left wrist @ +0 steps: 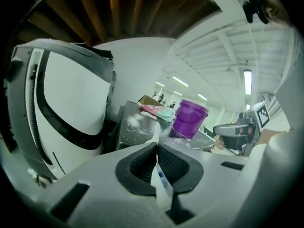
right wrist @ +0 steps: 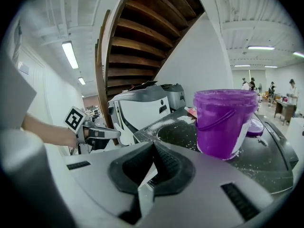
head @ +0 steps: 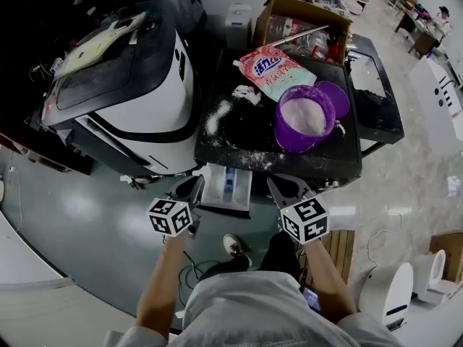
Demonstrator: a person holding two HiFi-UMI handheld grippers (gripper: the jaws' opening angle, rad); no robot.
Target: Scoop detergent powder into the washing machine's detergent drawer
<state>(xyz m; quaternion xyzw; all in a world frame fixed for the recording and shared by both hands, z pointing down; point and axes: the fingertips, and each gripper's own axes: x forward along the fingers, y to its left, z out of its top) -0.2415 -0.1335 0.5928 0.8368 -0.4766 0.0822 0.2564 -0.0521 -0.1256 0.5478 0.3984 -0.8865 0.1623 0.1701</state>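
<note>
On the black tabletop, right of middle, sits the purple bucket of powder. The white drawer pokes out at lower middle, between the left claw and the right claw. The right claw is nearer the bucket. Both claws are pinched together, holding nothing. A scoop may be inside the bucket.

Printed on the pink pouch: large blue Chinese characters, too blurred to read for certain. Smaller lines beneath, illegible. Nothing else readable.
</note>
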